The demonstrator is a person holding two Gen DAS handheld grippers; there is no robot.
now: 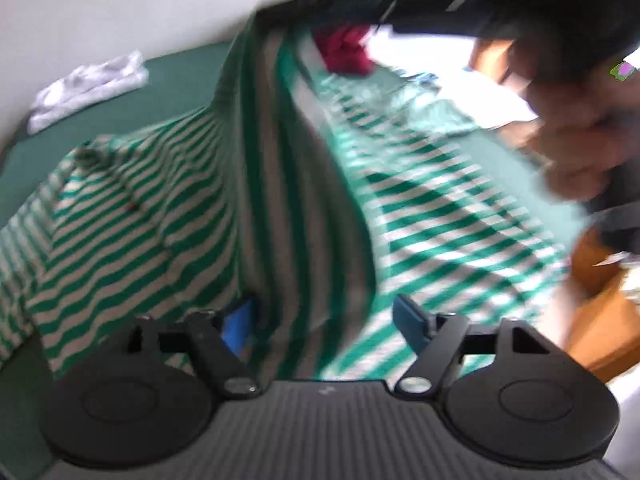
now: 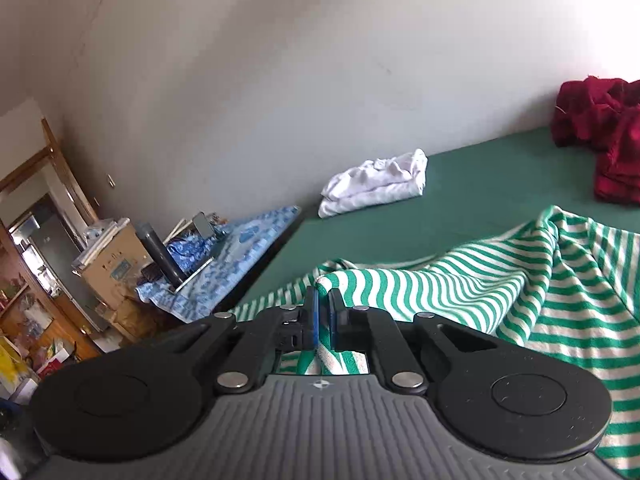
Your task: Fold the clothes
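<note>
Right wrist view shows your right claw (image 2: 323, 320) closed tight on a bunched edge of the green-and-white striped knit garment (image 2: 500, 288), with cloth pinched between the blue pads and a little tail of it hanging below them. You hold it there, I judge, so that edge can be lifted and carried across for a fold; the rest of the garment trails away to the right over the dark green bed surface (image 2: 460, 184).

From the left wrist view, your left claw (image 1: 326, 320) stands wide open, its pads well apart, with a hanging fold of the striped garment (image 1: 280, 200) draped between them but not gripped. That looks like a claw either lining up a second hold or just let go; which one I cannot tell, and the frame is blurred.

Only the left view shows the garment pulled up into a tall peak under the other device, and your bare hand (image 1: 572, 148) at the right. Only the right view gives the folded white cloth (image 2: 376, 184) and crumpled dark red garment (image 2: 604, 136) sharply, plus the blue patterned sheet (image 2: 240, 240) beyond.
</note>
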